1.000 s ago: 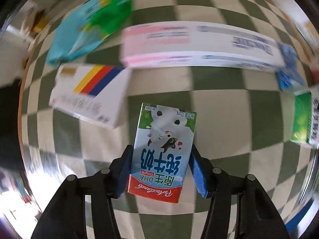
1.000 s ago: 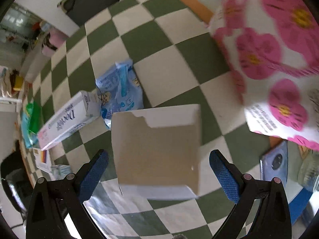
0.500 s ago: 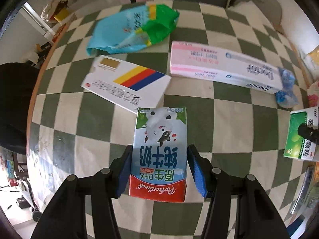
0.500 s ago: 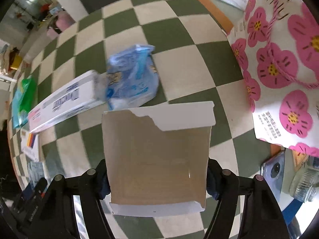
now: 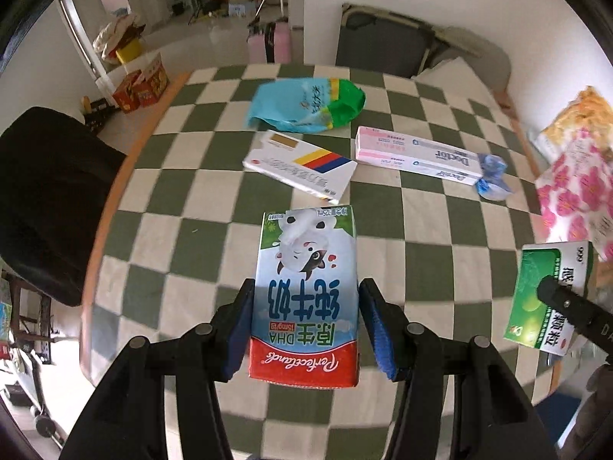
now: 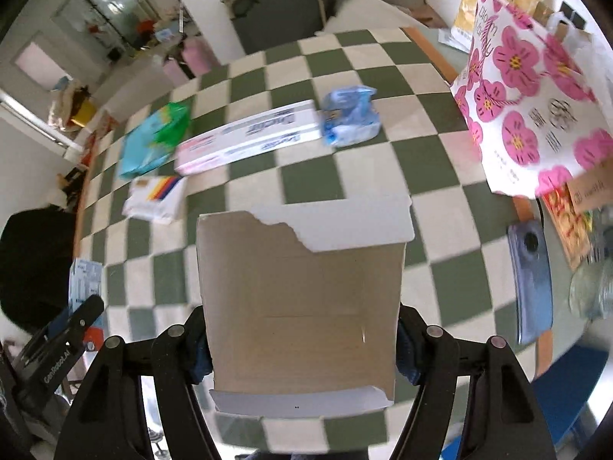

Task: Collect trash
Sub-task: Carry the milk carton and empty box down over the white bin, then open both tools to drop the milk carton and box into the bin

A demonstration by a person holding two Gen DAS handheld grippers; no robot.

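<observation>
step: carrying two picked items | left gripper (image 5: 304, 326) holds milk carton (image 5: 306, 291) | right gripper (image 6: 302, 339) clamps green box (image 6: 300, 306) | next: likely flowered bag (image 6: 536, 115) at 2 o'clock

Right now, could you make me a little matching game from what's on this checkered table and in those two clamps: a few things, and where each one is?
Things:
1. milk carton
2. green medicine box
3. long pink toothpaste box
4. phone

Places:
A. lying on the table beside a blue wrapper
B. clamped in the left gripper
C. by the table's edge, below the flowered bag
D. clamped in the right gripper

Pairs: 1-B, 2-D, 3-A, 4-C
</observation>
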